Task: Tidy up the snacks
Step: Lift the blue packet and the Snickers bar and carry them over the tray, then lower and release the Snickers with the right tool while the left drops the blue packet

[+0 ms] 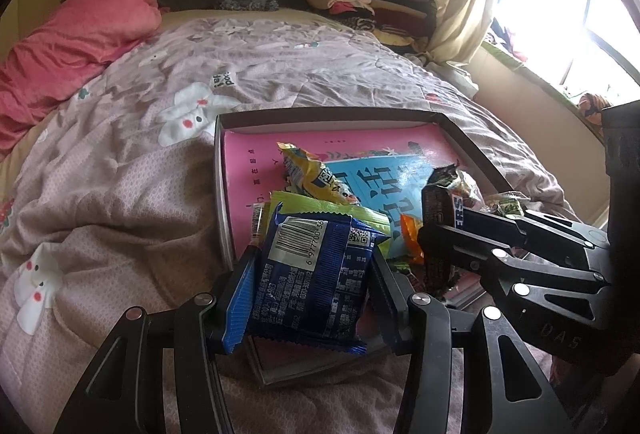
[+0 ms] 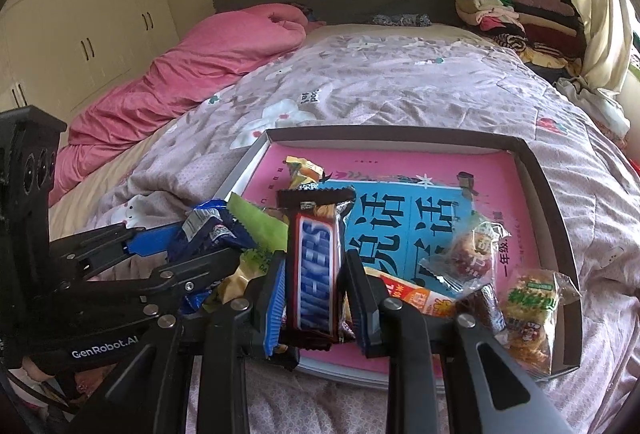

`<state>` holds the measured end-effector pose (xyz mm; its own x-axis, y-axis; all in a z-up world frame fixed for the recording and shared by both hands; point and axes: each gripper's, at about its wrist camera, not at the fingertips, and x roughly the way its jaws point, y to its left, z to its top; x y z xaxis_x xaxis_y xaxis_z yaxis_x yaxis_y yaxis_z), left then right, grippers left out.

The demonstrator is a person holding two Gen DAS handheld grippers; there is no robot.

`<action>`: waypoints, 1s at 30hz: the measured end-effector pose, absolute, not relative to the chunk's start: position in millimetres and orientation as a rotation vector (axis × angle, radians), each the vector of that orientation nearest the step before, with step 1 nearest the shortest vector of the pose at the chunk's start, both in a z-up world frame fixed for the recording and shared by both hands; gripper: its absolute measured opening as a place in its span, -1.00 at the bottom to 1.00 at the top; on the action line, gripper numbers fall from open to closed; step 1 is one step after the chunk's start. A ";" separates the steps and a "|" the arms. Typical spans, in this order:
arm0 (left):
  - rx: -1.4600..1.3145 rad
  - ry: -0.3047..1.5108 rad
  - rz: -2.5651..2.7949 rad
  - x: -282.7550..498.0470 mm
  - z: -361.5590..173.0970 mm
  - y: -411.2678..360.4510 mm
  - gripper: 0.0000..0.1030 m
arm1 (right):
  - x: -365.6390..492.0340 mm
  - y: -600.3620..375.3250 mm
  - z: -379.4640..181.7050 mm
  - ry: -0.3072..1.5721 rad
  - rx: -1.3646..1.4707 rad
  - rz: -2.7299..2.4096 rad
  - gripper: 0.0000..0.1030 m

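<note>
Closest to our left wrist camera, the left tool [image 1: 308, 294] clenched a blue biscuit packet [image 1: 316, 274] over the near rim of the tray [image 1: 221, 170]; bare quilt [image 1: 120, 194] lay leftward. Our right wrist view alone showed the right tool [image 2: 316, 298] clamping a Snickers bar [image 2: 316, 266], with wrapped snacks [image 2: 528, 314] crowding the tray's right corner.

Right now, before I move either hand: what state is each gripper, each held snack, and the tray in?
left gripper: shut on the blue packet.
blue packet: held upright, barcode up, above the tray's near edge.
right gripper: shut on the Snickers bar.
Snickers bar: held lengthwise between the pads, lifted over the tray.
tray: open-topped, lying on the bed, with loose snacks.
clear-wrapped cakes: sealed, lying in the tray's near right corner.
</note>
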<state>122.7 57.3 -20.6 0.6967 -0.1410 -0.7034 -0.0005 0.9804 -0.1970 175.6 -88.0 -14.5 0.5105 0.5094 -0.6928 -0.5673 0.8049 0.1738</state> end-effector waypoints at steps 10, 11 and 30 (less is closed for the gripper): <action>-0.189 0.798 -0.081 123.4 -20.6 57.4 0.05 | 173.8 -87.2 -19.9 0.813 -0.083 0.639 -0.44; -0.189 0.798 -0.082 123.6 -20.5 57.3 0.05 | 173.7 -87.5 -20.4 0.814 -0.086 0.636 -0.44; -0.175 0.799 -0.100 122.9 -20.6 52.6 0.05 | 169.5 -94.7 -22.6 0.820 -0.106 0.591 -0.44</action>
<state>122.9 52.6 -20.6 0.6940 -0.1547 -0.7032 0.0230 0.9809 -0.1931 169.5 -94.7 -22.6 0.5318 0.4544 -0.7147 -0.5338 0.8350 0.1337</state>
